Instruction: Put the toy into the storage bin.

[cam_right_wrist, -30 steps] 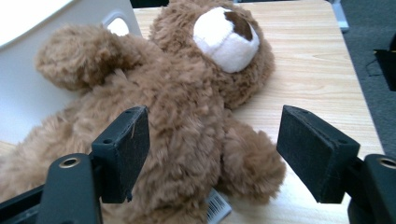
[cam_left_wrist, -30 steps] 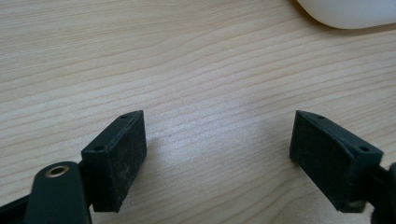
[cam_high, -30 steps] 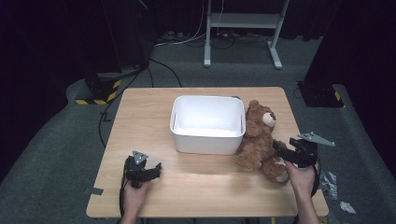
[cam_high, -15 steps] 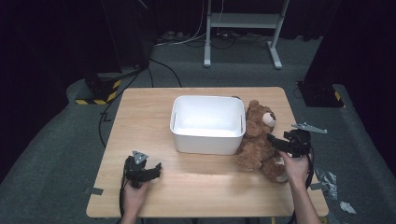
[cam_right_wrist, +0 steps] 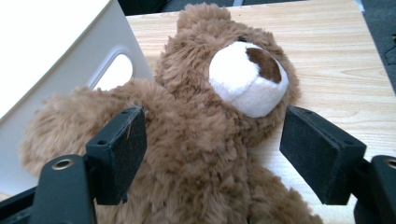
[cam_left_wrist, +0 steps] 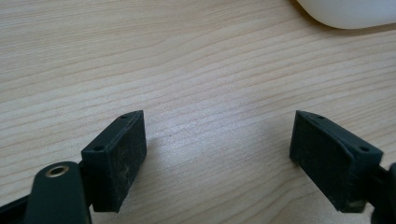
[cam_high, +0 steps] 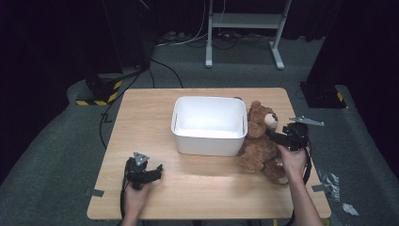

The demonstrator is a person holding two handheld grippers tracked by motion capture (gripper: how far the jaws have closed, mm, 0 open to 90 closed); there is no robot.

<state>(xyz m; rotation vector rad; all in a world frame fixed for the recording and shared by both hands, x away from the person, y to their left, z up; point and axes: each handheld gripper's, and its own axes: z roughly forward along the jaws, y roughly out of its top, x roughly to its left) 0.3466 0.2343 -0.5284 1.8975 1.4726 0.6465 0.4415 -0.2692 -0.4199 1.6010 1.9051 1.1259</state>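
No lettering, label, brand or number can be read anywhere on the table or around it. The nearest thing to a sign is the yellow-and-black striped hazard marking on a dark base standing on the grey floor, well beyond the black left hand-held gripper and off to its left; it carries stripes but no words.

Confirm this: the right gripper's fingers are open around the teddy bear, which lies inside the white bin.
Not inside. The high view shows the teddy bear on the table, leaning against the outside of the white bin. The right gripper is indeed open around it.
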